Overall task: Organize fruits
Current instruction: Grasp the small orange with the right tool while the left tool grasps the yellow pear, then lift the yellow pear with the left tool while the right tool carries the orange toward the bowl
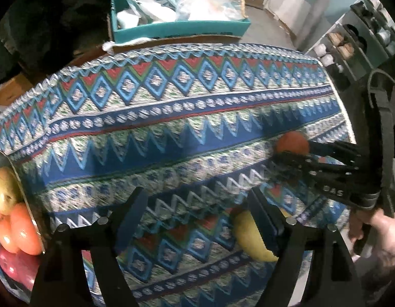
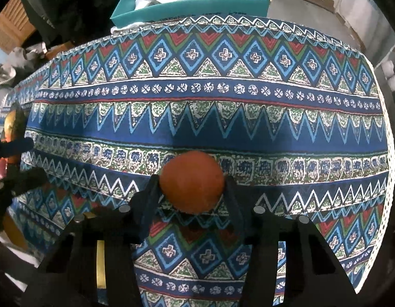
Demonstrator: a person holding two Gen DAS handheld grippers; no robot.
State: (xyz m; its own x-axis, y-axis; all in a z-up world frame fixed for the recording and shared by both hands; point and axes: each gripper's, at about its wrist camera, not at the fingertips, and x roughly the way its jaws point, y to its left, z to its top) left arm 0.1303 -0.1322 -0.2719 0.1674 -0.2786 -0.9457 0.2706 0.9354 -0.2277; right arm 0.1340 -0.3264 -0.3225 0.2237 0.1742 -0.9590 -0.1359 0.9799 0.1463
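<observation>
Right tongs (image 2: pixel 192 192) I have clamped on the orange (image 2: pixel 192 181), resting on the patterned cloth (image 2: pixel 223 97). Left tongs (image 1: pixel 197 215) stand apart over that cloth, beside a yellow fruit (image 1: pixel 248 235). Beyond the cloth, 1 teal tray (image 1: pixel 184 26) holds bags.

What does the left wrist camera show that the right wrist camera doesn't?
Only the left view: a yellow fruit beside the open left gripper, a pile of fruit at the left edge, and a hand holding the right gripper.
Only the right view: the right gripper shut on the orange, seen close.
Both: the orange, the patterned cloth and the teal box behind.
</observation>
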